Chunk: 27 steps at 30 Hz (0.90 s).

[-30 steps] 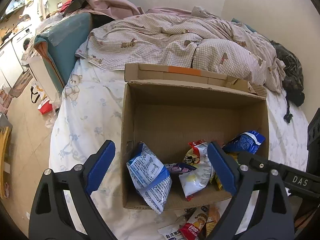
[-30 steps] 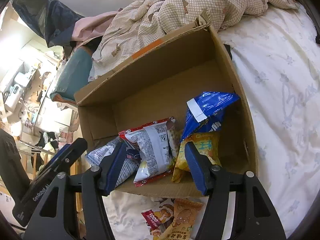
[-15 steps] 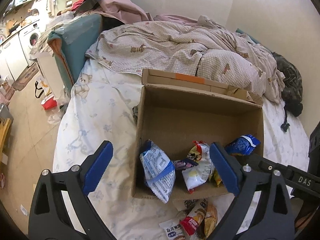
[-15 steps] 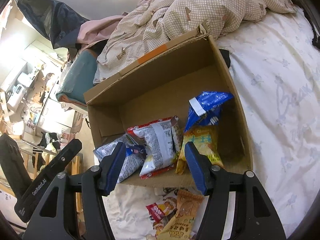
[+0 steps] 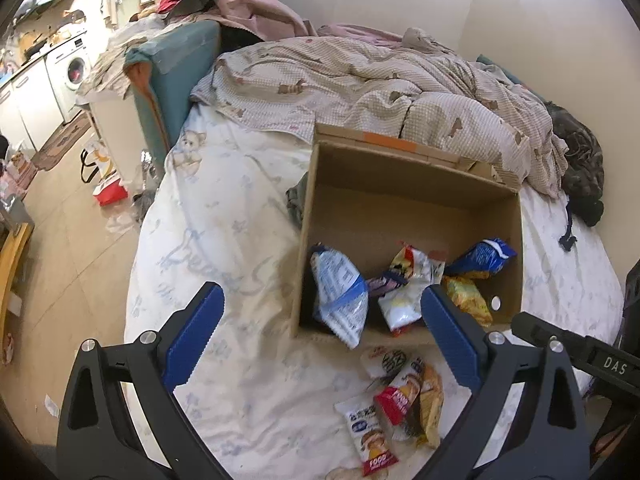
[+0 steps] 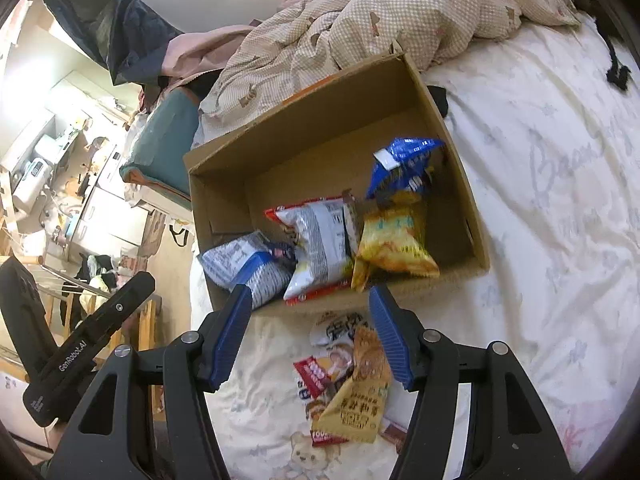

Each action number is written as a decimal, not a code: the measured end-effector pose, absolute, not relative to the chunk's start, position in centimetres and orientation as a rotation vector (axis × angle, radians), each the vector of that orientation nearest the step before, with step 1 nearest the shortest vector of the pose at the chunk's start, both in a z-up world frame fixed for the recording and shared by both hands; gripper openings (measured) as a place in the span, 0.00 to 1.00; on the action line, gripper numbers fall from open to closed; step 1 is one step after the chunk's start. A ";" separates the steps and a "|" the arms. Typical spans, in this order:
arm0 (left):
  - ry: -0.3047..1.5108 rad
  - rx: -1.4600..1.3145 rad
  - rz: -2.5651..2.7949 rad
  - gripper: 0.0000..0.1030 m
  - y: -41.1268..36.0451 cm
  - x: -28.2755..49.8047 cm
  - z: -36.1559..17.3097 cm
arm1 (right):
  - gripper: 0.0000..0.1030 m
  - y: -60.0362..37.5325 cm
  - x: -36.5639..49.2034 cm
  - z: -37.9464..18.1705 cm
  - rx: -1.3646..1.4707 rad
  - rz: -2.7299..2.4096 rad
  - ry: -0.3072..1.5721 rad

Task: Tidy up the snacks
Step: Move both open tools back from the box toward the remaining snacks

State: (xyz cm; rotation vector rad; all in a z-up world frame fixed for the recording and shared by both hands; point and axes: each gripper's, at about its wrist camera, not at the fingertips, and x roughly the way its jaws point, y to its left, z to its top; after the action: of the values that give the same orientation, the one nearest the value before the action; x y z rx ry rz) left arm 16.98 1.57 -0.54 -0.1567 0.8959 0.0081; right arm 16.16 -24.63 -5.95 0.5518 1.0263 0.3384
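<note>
An open cardboard box (image 5: 400, 200) (image 6: 320, 128) lies on the bed. Along its near wall lean a blue-and-white bag (image 5: 340, 296) (image 6: 248, 264), a white-and-red bag (image 5: 404, 288) (image 6: 320, 240), a yellow bag (image 5: 466, 298) (image 6: 392, 240) and a blue bag (image 5: 484, 256) (image 6: 400, 160). Several loose snack packets (image 5: 400, 396) (image 6: 348, 380) lie in a small heap on the sheet just in front of the box. My left gripper (image 5: 320, 292) hovers wide open over the box's near left corner, holding nothing. My right gripper (image 6: 310, 292) stands half open above the heap, also holding nothing.
A crumpled checked quilt (image 5: 380, 84) is piled behind the box. A dark garment (image 5: 580, 160) lies at the bed's far right. White sheet (image 5: 224, 240) stretches left of the box. Beyond the bed's left edge are a teal chair (image 5: 176, 72) and floor with a red-and-white bag (image 5: 110, 192).
Both grippers have drawn back and slightly up from the box, so the packets on the sheet now show fully. The left jaws stand a little wider.
</note>
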 end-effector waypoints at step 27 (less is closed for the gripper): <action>1.023 -0.168 0.015 0.95 2.0 10.2 -3.7 | 0.62 -25.7 10.5 -7.7 0.544 0.290 1.107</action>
State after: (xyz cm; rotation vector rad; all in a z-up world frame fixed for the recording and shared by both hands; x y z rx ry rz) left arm 10.19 1.98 -3.70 -0.1681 1.0233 0.0153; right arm 10.49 -25.71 -7.74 0.5442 1.1075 0.2901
